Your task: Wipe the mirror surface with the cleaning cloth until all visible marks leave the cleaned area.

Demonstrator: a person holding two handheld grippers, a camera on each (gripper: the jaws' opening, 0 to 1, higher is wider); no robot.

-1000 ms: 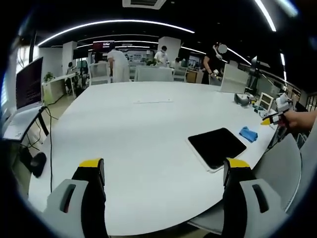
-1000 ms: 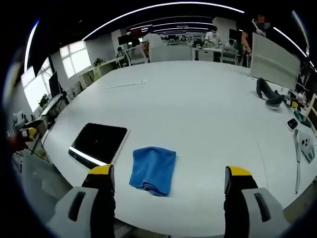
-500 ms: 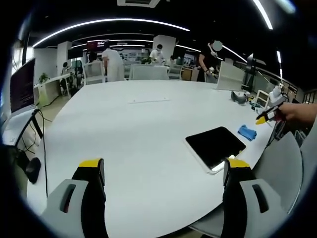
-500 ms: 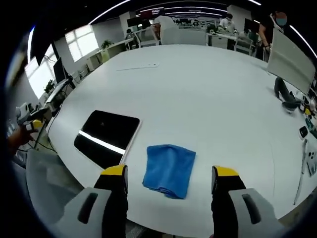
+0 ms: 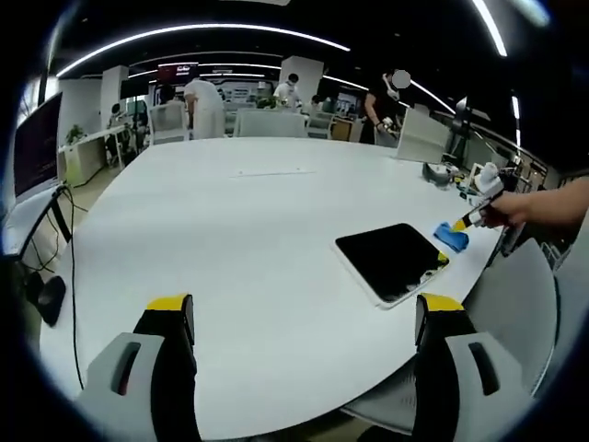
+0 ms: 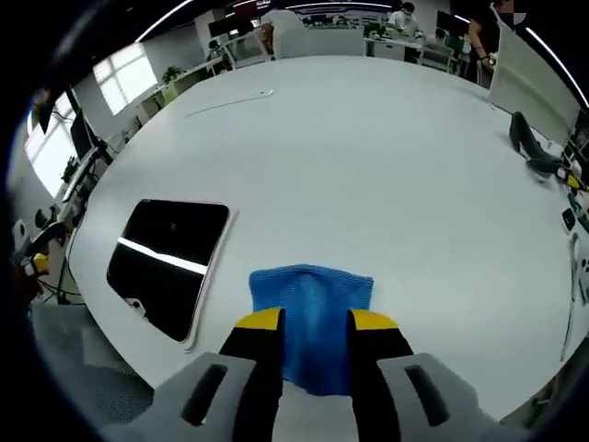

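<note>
So the blue cloth [image 6: 311,318] is lying flat near the front edge of the big white table [image 6: 386,184], right next to the mirror [image 6: 167,262], which sits flat too, just beside it toward the table's corner. The right gripper [image 6: 315,324] is down over the cloth with its jaws narrowed to a small gap, cloth showing between them. I honestly can't tell if it's pinching the fabric or just hovering over it. The left gripper [image 5: 304,313] is wide open with nothing in it, hanging over the bare near edge of the table, well away from the mirror. From its view you can see the other gripper's yellow tip at the cloth, off near the far corner of the mirror. The cloth looks like soft microfibre, light and floppy, so I'd guess it'll bunch and drape once lifted; grabbing a fold near the middle rather than a thin edge seems safer, so there's a wad to wipe with. The mirror looks thin, rigid and slick, probably fragile, and could slide on that smooth top, so the free gripper may need to steady its edge. I can't make out any marks on the glass from here.
</note>
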